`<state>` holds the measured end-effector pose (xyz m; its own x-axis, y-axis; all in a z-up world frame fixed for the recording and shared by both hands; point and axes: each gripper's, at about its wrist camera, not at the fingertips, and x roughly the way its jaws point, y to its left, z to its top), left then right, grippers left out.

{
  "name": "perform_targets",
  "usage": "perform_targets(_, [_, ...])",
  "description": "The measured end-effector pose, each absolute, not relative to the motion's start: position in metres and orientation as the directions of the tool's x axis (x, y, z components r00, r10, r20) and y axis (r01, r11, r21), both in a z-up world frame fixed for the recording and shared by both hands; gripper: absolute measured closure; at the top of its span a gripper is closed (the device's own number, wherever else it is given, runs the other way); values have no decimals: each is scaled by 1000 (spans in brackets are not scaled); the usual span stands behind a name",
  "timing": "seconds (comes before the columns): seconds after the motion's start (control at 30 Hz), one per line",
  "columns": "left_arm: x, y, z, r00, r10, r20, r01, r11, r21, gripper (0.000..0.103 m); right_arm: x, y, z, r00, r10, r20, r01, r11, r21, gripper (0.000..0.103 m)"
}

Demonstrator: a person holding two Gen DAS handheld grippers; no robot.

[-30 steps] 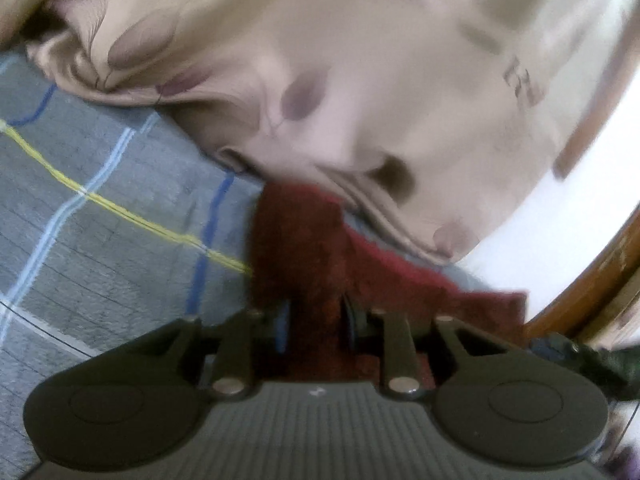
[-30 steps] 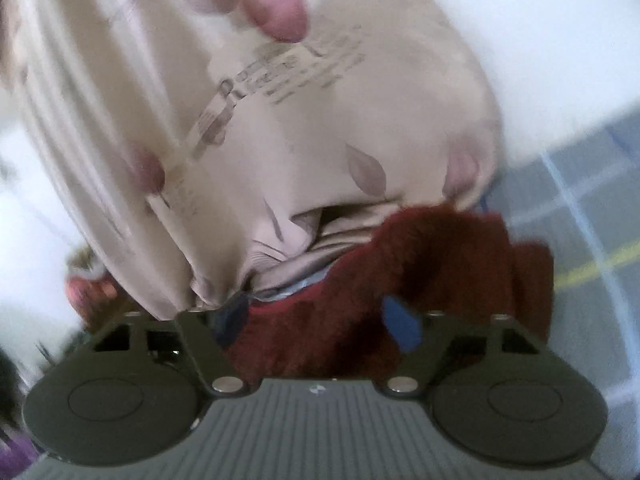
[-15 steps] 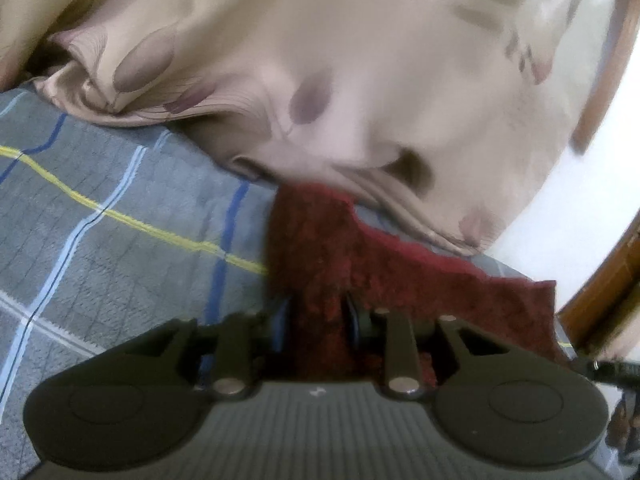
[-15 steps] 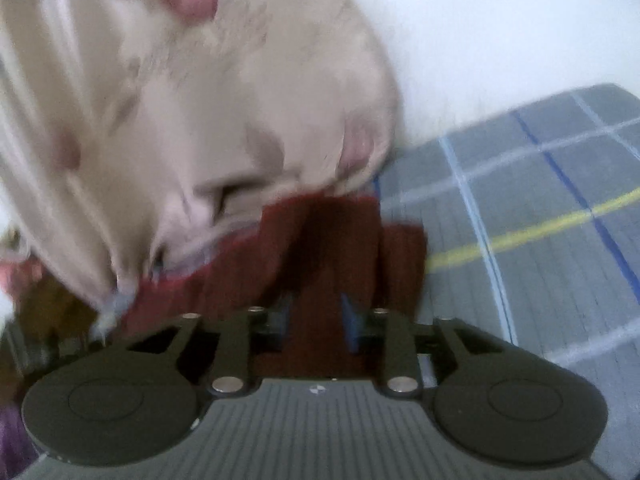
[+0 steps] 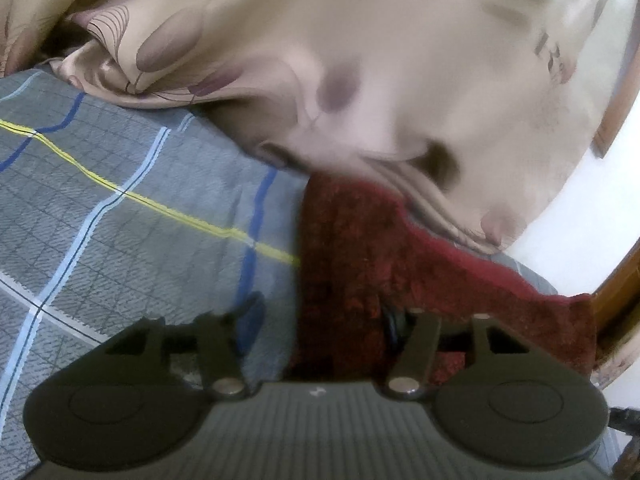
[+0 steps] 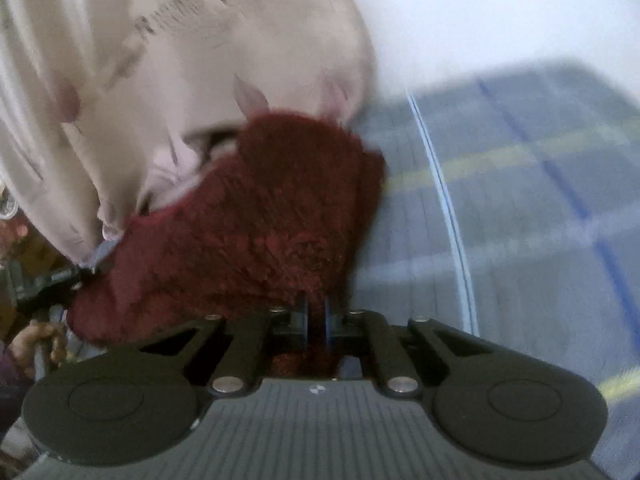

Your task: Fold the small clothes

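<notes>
Cloth [image 5: 360, 264], dark red and fuzzy, lies on the checked bedsheet [image 5: 120, 220], its far edge tucked under a beige pillow [image 5: 360, 60] at 12 o'clock. Left gripper [image 5: 320, 312] stands spread wide, one finger on bare sheet, the other on the cloth. Right gripper [image 6: 316, 316] is pinched on the cloth's near edge. Risk: with only one side held, a pull could drag the cloth askew or snag it under the pillow, spoiling the fold.

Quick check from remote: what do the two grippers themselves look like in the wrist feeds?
Both the left gripper and right gripper look alike: matte dark grey bodies, ribbed centre plate with a tiny white mark, round discs either side, silver pivot pins, black linkage bars, blue finger pads. No cables or sleeves visible.
</notes>
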<state>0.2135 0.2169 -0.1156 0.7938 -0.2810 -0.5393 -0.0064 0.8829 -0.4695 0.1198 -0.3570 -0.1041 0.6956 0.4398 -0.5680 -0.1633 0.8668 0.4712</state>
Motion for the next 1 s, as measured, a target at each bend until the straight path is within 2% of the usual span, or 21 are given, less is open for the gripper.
perform_targets(0.1, [207,219,-111,812,-271,-518,-19,873,-487,45,125,-368,-100,711,485,-509,-144,809,569,91])
perform_targets(0.17, [199,221,-104,834,-248,-493,-33,869,-493,46,124,-364,-84,751,428,-503,-134,845,518,78])
perform_targets(0.23, [187,224,-95,868,-217,-446,-51,856,-515,47,123,-357,-64,798,389,-461,-175,881,440,77])
perform_targets(0.3, [178,224,-85,897,-205,-391,-43,840,-540,47,131,-351,-52,802,429,-416,-239,868,436,77])
perform_targets(0.37, [177,212,-71,896,-243,-371,10,847,-531,47,146,-335,-44,774,485,-408,-327,857,398,77])
perform_targets(0.43, [178,190,-58,877,-319,-360,113,864,-491,47,163,-311,-43,726,531,-438,-423,846,325,77])
perform_targets(0.5, [185,163,-51,843,-379,-382,201,880,-429,47,183,-286,-48,703,512,-494,-479,854,202,78])
perform_targets(0.57, [201,144,-58,803,-401,-441,227,890,-396,47,213,-275,-61,709,444,-548,-455,882,125,70])
perform_targets(0.6, [212,141,-66,789,-390,-474,210,897,-389,47,229,-277,-69,727,376,-574,-385,916,113,70])
perform_targets(0.67, [226,148,-83,777,-367,-512,158,900,-406,47,257,-291,-87,731,291,-618,-252,956,152,72])
perform_targets(0.7, [229,157,-89,785,-373,-494,151,889,-432,47,261,-300,-93,716,301,-630,-224,954,201,72])
perform_targets(0.73, [228,163,-92,801,-366,-473,150,888,-434,47,259,-308,-97,724,328,-607,-210,943,259,72])
perform_targets(0.8, [228,169,-93,817,-331,-472,126,901,-414,47,251,-312,-96,727,328,-603,-216,943,253,73])
perform_targets(0.87, [226,178,-97,824,-353,-443,128,877,-462,47,241,-318,-85,741,313,-594,-184,945,269,71])
perform_targets(1.0, [228,185,-103,825,-317,-468,82,886,-456,47,192,-319,-56,787,414,-458,-288,902,320,68])
